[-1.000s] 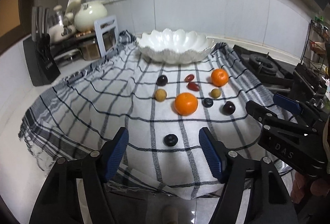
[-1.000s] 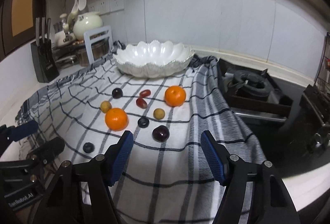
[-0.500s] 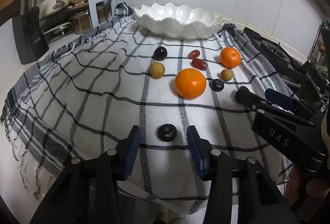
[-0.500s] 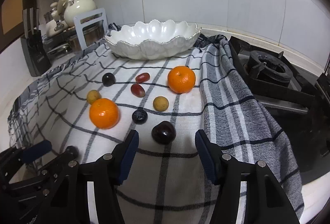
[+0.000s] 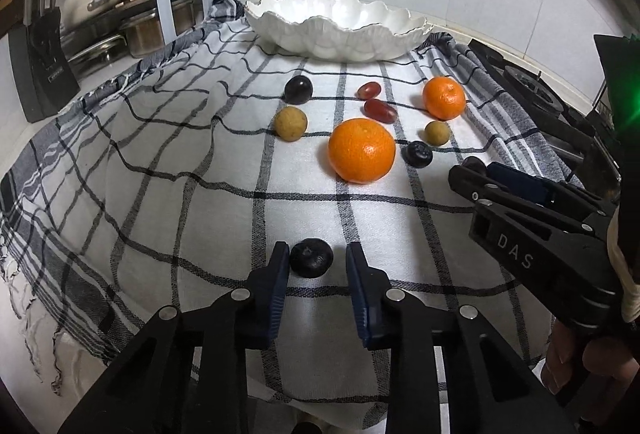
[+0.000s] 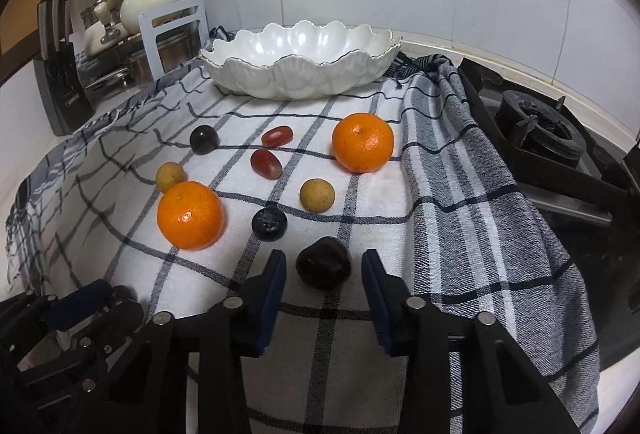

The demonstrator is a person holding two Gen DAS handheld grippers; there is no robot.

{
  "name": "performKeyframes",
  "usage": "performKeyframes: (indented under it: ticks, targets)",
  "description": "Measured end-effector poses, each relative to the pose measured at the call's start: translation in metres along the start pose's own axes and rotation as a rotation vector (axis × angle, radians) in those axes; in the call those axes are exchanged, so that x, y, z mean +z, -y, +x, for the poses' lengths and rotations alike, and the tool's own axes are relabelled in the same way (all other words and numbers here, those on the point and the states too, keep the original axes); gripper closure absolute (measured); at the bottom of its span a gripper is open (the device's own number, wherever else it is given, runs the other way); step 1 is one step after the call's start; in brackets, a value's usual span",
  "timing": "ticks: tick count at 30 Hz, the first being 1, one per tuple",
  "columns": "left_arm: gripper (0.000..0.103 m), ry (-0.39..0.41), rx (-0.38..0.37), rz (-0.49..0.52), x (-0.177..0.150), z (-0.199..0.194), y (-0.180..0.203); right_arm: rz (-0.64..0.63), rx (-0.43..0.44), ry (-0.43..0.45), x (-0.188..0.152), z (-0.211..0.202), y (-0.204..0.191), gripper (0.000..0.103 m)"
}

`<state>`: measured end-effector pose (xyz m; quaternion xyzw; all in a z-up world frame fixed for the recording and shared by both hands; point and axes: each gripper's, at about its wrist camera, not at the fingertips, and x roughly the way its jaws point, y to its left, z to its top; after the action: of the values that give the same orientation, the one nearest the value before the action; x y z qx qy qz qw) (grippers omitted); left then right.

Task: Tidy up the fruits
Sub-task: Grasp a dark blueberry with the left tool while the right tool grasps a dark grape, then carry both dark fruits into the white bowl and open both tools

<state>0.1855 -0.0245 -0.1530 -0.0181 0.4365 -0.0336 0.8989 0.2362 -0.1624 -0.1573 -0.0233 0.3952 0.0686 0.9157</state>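
With both sets of jaws closing, gaps remaining, on the blueberry (image 5: 311,257) and dark plum (image 6: 323,263) low at frame centre, either round fruit may squirt away across the cloth (image 5: 160,170).

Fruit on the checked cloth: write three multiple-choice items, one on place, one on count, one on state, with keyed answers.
1. Where is the white scalloped bowl?
A. at the cloth's far end
B. on the stove
C. beside the knife block

2. How many oranges lie on the checked cloth?
A. one
B. two
C. three

3. What is between the fingers of the left hand-held gripper?
A. an orange
B. nothing
C. a blueberry

Answers:
1 A: the bowl sits behind all the fruit, near the wall.
2 B: one orange lies near and another orange farther back.
3 C: the jaws are closing around the blueberry, gaps still showing.
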Motion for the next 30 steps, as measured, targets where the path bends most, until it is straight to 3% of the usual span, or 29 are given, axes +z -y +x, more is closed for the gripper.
performKeyframes:
  ticks: [3, 14, 30]
  targets:
    - [0.079, -0.005, -0.002, -0.006, 0.0, 0.002, -0.002, -0.005, -0.002, -0.001, 0.0, 0.001, -0.001, 0.072]
    - [0.08, 0.013, -0.015, -0.015, 0.005, -0.004, -0.007, -0.029, -0.004, 0.026, -0.001, -0.01, -0.007, 0.072]
    - [0.081, 0.155, -0.084, 0.036, 0.055, -0.045, -0.015, -0.011, -0.002, 0.093, 0.029, -0.051, -0.021, 0.072]
